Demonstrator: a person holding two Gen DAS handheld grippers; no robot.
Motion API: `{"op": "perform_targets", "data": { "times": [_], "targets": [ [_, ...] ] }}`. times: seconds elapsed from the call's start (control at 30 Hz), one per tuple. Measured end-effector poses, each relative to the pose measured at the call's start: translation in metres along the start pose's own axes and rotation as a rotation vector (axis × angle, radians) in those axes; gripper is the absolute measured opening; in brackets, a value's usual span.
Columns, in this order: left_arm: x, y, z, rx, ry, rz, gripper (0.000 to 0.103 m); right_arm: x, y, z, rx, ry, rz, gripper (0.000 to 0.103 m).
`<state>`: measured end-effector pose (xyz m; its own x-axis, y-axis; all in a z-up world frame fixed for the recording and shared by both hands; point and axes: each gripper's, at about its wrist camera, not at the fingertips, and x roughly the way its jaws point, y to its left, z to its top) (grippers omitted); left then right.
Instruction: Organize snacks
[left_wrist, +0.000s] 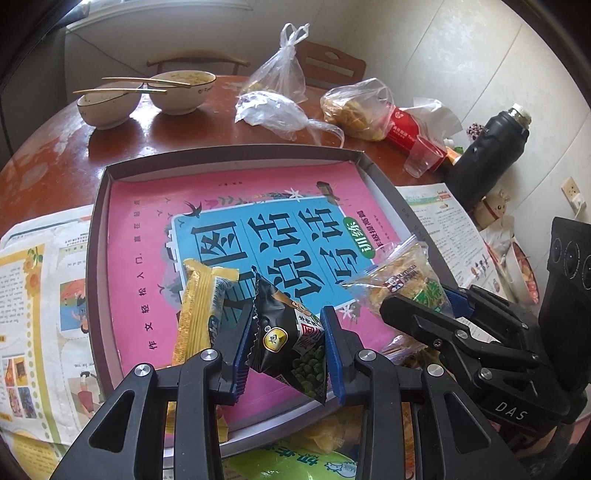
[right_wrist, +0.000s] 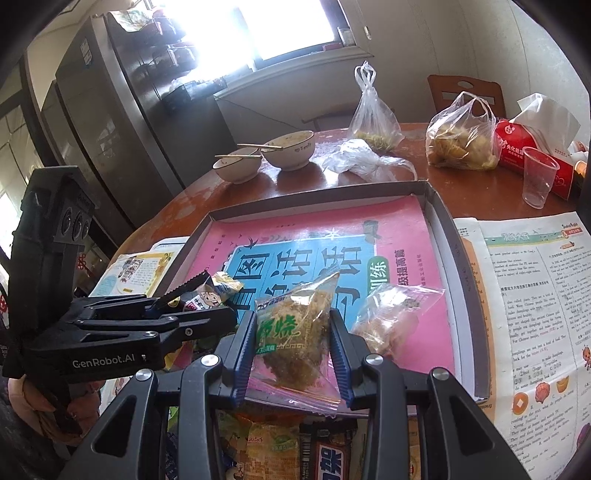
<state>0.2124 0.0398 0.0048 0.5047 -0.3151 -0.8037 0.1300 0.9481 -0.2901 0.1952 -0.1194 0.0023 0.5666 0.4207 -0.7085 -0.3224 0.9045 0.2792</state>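
While closed, fingers (left_wrist: 334, 343) pinching pea packet (left_wrist: 291, 347).

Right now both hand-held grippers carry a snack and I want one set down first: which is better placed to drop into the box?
Right, probably. The right hand-held gripper holds its clear green-label snack bag over the box interior; the left hand-held gripper holds its black pea packet nearer the box's front edge.
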Motion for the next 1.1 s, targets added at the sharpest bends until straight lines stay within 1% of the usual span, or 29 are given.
{"op": "perform_targets", "data": {
  "times": [0.1,0.27,0.6,1.1],
  "targets": [
    [0.002,-0.001,-0.001,0.014,0.004,0.019,0.036,0.005,0.001,-0.002,-0.002,0.015,0.008,0.038],
    [0.004,-0.002,-0.002,0.021,0.013,0.024,0.036,0.011,0.003,-0.004,-0.016,0.031,0.011,0.038],
    [0.009,-0.004,-0.003,0.032,0.032,0.029,0.036,0.014,0.008,-0.006,-0.049,0.047,-0.044,0.038],
    [0.010,-0.004,-0.004,0.031,0.041,0.033,0.036,0.017,0.006,-0.013,-0.064,0.061,-0.076,0.039]
  ]
}}
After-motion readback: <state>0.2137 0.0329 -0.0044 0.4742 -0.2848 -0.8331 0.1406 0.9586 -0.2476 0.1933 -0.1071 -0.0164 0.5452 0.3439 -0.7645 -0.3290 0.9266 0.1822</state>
